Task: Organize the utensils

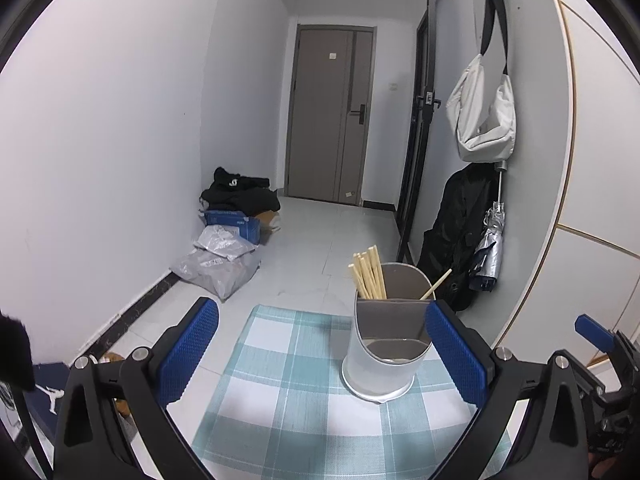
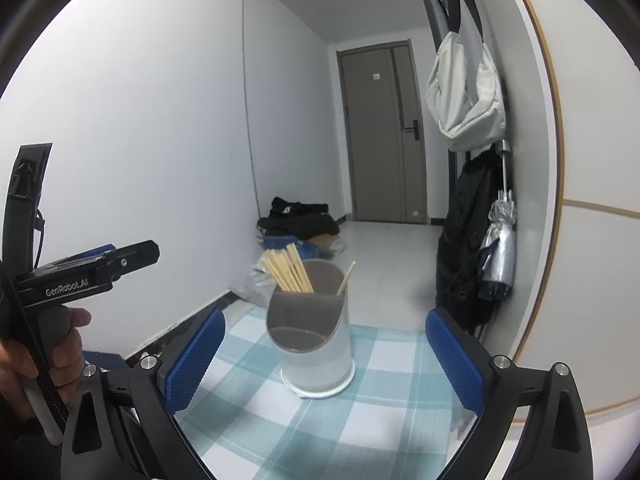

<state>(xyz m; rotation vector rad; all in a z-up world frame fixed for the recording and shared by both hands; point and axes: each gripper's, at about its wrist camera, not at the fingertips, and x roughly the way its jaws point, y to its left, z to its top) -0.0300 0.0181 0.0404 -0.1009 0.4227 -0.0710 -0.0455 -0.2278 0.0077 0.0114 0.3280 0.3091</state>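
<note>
A grey-and-white two-part utensil holder stands upright on a table with a teal checked cloth. Several wooden chopsticks lean in its taller back compartment; one more stick leans at the right. The low front compartment looks empty. My left gripper is open, blue pads wide apart, nothing between them but the holder farther ahead. My right gripper is open too, the holder standing ahead between its pads, untouched. The left gripper's body and a hand show at the left of the right wrist view.
The table's far edge drops to a white tiled floor. Bags and boxes lie by the left wall. A white bag, a dark coat and a folded umbrella hang on the right wall. A brown door closes the corridor.
</note>
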